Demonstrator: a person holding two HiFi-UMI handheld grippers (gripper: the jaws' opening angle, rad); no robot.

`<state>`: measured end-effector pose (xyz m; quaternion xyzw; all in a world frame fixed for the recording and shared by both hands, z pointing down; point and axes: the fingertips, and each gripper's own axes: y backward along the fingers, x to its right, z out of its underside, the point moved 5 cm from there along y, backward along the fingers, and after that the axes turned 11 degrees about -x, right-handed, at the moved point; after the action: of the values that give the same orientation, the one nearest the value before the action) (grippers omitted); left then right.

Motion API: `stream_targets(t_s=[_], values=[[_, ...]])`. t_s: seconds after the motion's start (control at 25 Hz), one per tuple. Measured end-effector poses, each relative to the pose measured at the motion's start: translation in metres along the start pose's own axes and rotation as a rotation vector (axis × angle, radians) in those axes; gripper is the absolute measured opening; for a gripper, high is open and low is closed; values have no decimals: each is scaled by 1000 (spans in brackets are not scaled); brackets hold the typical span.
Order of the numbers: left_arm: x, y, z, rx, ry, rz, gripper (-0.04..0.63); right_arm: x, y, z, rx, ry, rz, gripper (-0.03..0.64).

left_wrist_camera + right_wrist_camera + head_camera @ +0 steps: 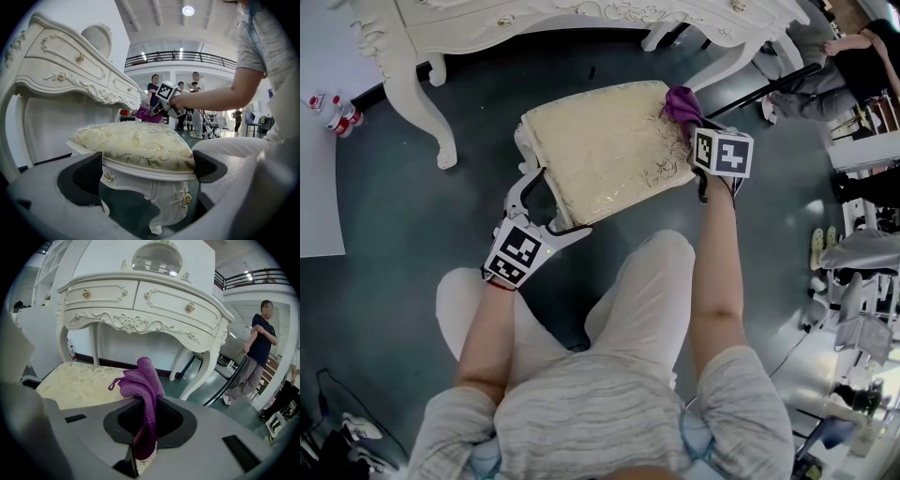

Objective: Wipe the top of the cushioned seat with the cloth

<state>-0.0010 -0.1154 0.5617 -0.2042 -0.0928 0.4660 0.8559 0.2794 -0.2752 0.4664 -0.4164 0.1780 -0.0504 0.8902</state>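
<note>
The stool's cream cushioned seat (pixel 609 145) with gold leaf pattern stands on the dark floor in front of my knees. My left gripper (pixel 555 202) straddles its near left corner; in the left gripper view the seat (pixel 136 143) fills the gap and both pads press its white frame. My right gripper (pixel 692 122) is at the seat's far right corner, shut on a purple cloth (pixel 680 101). In the right gripper view the cloth (pixel 140 378) bunches up out of the shut jaws beside the seat (pixel 79 380). The left gripper view shows the cloth (pixel 147 114) resting on the seat's far edge.
A white carved dressing table (pixel 581 14) stands just beyond the stool, one leg (pixel 441 122) to the left. A person (pixel 862 56) stands at the far right, near shelves and clutter. Small red and white items (pixel 333 112) lie at the far left.
</note>
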Motion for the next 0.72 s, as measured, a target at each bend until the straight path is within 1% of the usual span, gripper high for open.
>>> stream_targets(t_s=[0.16, 0.4, 0.72], values=[[-1, 0, 0, 2, -3, 2, 593, -6, -8, 1, -27, 14, 10, 54], [-1, 0, 0, 9, 1, 8, 592, -12, -12, 1, -36, 37, 24, 54], [-2, -1, 0, 9, 0, 11, 594, -29, -11, 1, -38, 116, 17, 54]])
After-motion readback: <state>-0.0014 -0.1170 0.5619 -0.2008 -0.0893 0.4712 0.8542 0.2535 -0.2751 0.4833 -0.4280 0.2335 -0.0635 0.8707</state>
